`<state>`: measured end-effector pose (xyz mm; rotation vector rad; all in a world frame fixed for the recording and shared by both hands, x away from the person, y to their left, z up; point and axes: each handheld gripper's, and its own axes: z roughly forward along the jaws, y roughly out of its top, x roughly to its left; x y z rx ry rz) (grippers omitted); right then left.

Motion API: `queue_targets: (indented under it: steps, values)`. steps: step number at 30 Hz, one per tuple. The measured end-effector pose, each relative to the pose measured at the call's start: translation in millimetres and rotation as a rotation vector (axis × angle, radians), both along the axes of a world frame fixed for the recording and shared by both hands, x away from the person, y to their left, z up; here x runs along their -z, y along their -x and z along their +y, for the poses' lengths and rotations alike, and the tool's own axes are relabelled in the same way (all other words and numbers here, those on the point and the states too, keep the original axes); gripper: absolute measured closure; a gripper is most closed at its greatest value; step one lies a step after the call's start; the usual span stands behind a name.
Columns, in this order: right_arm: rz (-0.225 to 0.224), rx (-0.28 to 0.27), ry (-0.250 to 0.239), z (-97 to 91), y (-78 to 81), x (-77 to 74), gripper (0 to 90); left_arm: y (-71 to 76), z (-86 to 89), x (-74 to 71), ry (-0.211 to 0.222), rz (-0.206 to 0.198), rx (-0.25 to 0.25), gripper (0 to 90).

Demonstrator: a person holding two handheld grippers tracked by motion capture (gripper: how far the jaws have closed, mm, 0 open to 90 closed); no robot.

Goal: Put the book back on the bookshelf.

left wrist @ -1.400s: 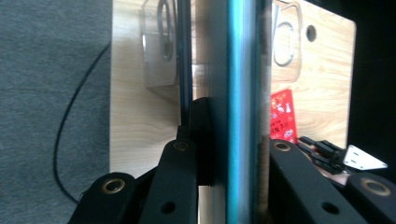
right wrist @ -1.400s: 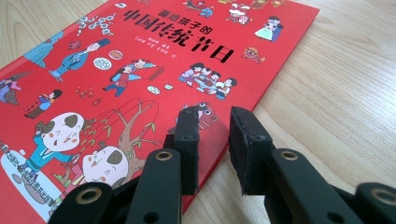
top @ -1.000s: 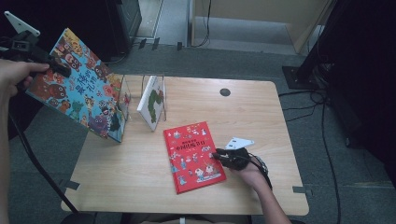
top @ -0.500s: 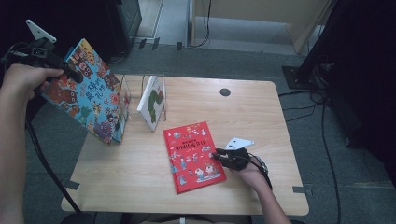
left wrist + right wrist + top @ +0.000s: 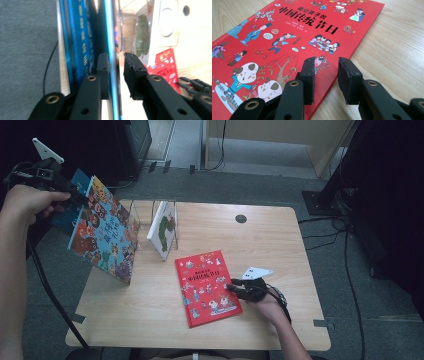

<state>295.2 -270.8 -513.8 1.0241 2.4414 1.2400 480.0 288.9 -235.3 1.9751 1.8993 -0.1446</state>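
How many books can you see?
3. A colourful picture book stands on edge at the table's left, between the left gripper's jaws. A white-and-green book stands in the clear rack. A red book lies flat by the right gripper.

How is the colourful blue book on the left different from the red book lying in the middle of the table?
The blue book stands tilted on its lower edge at the table's left side, while the red book lies flat, cover up. The blue book looks larger than the red book. The blue book's top edge sits between the jaws of the left hand-held gripper; the right hand-held gripper sits at the red book's right edge. Both have busy cartoon covers.
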Motion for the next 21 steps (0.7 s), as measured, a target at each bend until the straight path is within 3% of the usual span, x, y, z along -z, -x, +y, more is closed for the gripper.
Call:
queue_targets:
  steps: [2,5,9,12,15,21]
  values:
    - [0.0,-0.001,0.0,0.1,-0.2,0.1,65.7,1.8,3.3,-1.1,0.006,-0.003,0.001,70.9]
    - [0.002,-0.001,-0.001,0.0,-0.4,0.0,65.7,5.6,5.0,-6.6,0.056,-0.045,0.008,66.3]
    - [0.005,0.013,-0.014,-0.9,-1.0,-0.9,62.3,9.8,-1.7,-20.3,0.012,-0.063,0.019,60.5]
    - [-0.012,0.029,-0.022,-2.8,-0.8,-3.4,60.7,16.2,-4.3,-32.1,0.03,-0.097,0.038,59.2]
    - [-0.011,0.058,-0.011,-4.1,-2.4,-5.1,59.2,22.3,-7.1,-39.0,0.02,-0.118,0.044,58.1]
    - [-0.015,0.08,-0.008,-3.2,-7.7,-9.9,57.9,39.4,-23.8,-39.7,0.022,-0.159,0.064,59.3]
